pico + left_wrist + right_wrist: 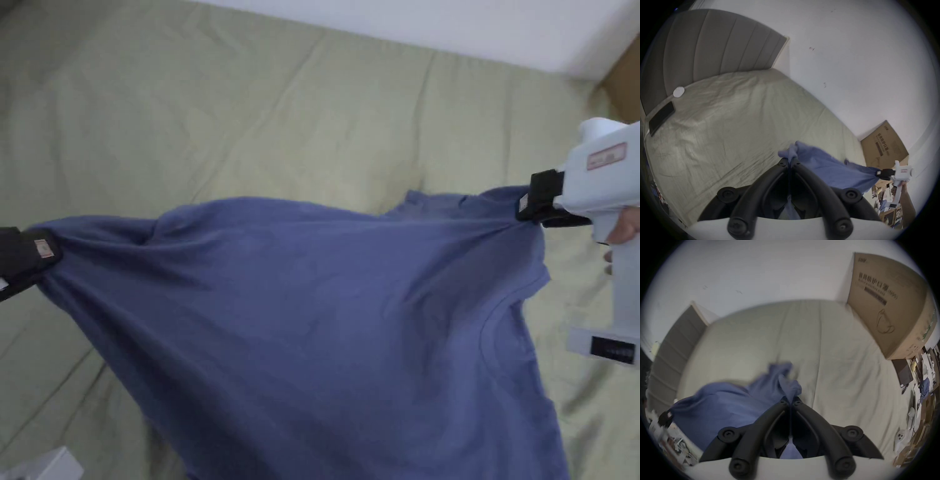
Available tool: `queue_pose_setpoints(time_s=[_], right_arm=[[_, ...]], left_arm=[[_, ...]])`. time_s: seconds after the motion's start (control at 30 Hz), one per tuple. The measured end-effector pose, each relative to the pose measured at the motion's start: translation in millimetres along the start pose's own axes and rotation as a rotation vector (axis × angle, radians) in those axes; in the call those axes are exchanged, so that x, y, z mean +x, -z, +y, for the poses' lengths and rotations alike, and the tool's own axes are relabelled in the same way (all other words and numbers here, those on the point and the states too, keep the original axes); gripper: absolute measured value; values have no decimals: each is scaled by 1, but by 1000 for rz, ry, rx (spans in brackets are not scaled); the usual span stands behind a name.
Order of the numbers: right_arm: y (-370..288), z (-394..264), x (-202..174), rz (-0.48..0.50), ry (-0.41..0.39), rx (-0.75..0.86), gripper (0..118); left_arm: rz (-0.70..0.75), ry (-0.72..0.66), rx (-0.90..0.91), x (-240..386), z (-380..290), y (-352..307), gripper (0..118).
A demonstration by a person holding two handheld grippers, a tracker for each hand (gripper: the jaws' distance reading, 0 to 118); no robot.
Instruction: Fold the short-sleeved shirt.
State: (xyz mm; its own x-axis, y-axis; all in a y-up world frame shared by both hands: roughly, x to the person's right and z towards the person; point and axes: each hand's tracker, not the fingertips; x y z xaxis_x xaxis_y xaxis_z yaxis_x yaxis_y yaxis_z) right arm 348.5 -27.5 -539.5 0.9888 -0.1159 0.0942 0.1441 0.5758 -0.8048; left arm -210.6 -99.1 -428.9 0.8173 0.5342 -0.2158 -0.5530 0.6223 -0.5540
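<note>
A blue short-sleeved shirt (pixel 325 325) hangs stretched in the air above the bed, its neckline toward the lower right. My left gripper (pixel 44 253) at the left edge is shut on one end of the shirt (pixel 818 164). My right gripper (pixel 528 206), a white tool held by a hand, is shut on the other end near the collar. In the left gripper view my own jaws (pixel 790 160) pinch bunched blue cloth, and the right gripper (pixel 878 173) shows farther off. In the right gripper view the jaws (pixel 791 401) clamp a fold of the shirt (pixel 730 404).
The bed (pixel 262 112) wears a pale green sheet and runs along a white wall. A grey padded headboard (pixel 718 43) stands at one end, with a dark flat device (pixel 661 118) and a white disc (pixel 678 92) on its ledge. A cardboard box (pixel 893 305) stands at the bed's corner.
</note>
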Motion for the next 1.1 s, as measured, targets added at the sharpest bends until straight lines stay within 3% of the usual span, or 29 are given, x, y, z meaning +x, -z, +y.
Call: queue_pose_setpoints(time_s=[0.17,0.37,0.53,0.63,0.8,1.0,1.1], right_arm=[[-178,-18,9,-38,-98,181,0],[-354,-36,24,-63,-13,433,0],[-430,-29,31,-105,42,579,0],[-451,-13,28,-96,71,613,0],[-455,31,11,-106,90,654,0],[-421,100,-9,-175,139,689,0],[-397,135,-18,-237,122,702,0]], left_arm=[[-131,36,129,30,29,-76,1],[-288,75,339,69,89,-180,0],[-356,129,424,102,148,-234,0],[-351,155,430,126,182,-245,0],[-186,276,450,166,226,-229,0],[-67,297,460,213,272,-182,1],[-9,359,489,238,294,-157,0]])
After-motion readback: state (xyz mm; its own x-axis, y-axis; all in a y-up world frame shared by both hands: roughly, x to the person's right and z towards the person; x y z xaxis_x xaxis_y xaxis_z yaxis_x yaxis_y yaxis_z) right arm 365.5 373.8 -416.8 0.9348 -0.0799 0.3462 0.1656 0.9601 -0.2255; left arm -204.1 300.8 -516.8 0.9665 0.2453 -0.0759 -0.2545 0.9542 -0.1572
